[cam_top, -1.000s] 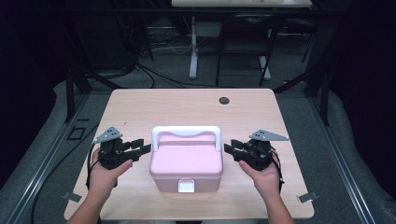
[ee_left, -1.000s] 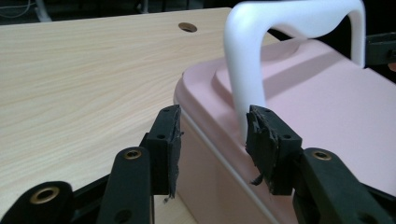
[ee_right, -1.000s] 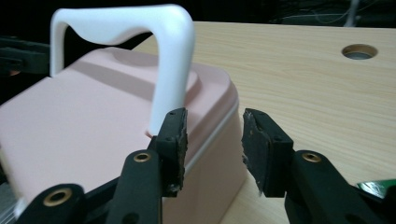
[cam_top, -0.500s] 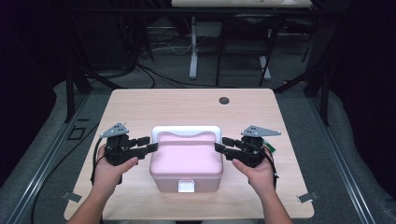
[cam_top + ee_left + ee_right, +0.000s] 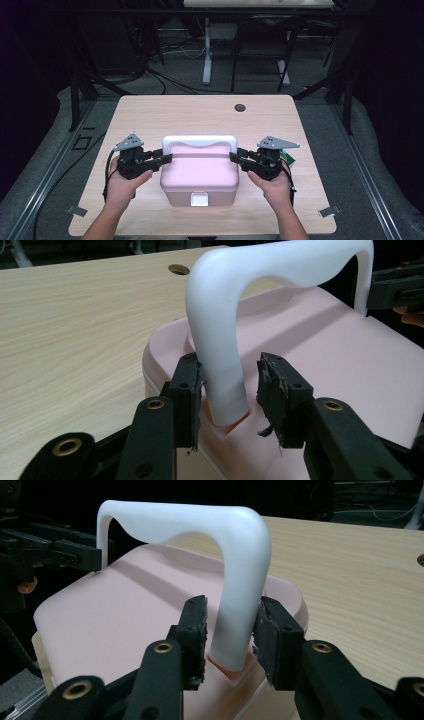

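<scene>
1. The left gripper [image 5: 227,385] has its fingers [image 5: 186,390] on either side of the left leg of the white handle [image 5: 280,265]. They have just been closing. One pad sits against the leg, while the other still shows a gap, so this is not yet a pinch.
2. The right gripper [image 5: 231,630] straddles the handle's right leg. Its fingers [image 5: 272,635] have also just been closing, and both pads look pressed to the plastic or within a hair of it.
3. The handle stands upright over the pink box [image 5: 200,172], which sits near the front middle of the tabletop [image 5: 165,110], with its white latch [image 5: 199,200] facing the person.
4. The step in hand looks like taking the handle by both legs. To do it well, finish closing the left side until both pads bear evenly. Grip low, close to the hinge sockets, where the legs are straight. Keep the two grippers level with each other, so the box does not twist or tip if lifted.
5. Count: two grippers, one box, one handle with two legs, one latch, and one dark round hole [image 5: 240,107] at the far side of the tabletop.
</scene>
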{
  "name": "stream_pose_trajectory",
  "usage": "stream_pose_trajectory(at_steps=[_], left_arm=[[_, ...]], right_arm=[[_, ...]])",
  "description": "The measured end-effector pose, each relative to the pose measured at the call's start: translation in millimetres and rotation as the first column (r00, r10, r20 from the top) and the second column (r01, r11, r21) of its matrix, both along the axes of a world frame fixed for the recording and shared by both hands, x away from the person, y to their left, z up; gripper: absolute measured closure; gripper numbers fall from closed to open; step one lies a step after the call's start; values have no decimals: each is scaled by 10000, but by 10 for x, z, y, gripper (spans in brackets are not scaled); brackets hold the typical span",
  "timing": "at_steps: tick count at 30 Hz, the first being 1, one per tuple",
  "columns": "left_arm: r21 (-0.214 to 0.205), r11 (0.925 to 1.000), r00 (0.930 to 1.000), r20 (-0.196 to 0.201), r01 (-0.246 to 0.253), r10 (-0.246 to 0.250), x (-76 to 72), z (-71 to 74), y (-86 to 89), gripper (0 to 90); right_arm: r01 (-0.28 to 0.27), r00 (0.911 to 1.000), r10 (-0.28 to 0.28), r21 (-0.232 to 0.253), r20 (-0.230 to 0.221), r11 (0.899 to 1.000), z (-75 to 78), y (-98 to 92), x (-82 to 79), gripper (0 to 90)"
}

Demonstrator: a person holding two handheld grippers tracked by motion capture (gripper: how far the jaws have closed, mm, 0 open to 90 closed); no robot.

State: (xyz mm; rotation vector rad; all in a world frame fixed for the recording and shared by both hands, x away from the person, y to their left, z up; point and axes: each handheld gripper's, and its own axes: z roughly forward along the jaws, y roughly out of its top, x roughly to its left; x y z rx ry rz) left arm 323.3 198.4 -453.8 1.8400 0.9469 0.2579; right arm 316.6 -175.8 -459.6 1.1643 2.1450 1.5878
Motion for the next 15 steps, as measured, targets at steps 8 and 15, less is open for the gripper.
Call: stream_pose_trajectory(at_steps=[8,15], left_arm=[[355,9993,9991,401,91,-106,-110,39,-3,660],[609,9981,9978,661,41,-81,-147,-15,-13,662]], right_arm=[[-185,9984,196,-224,525,9996,35,-5,-104,690],[-341,9975,369,-465,605,9983,9,-13,-133,683]])
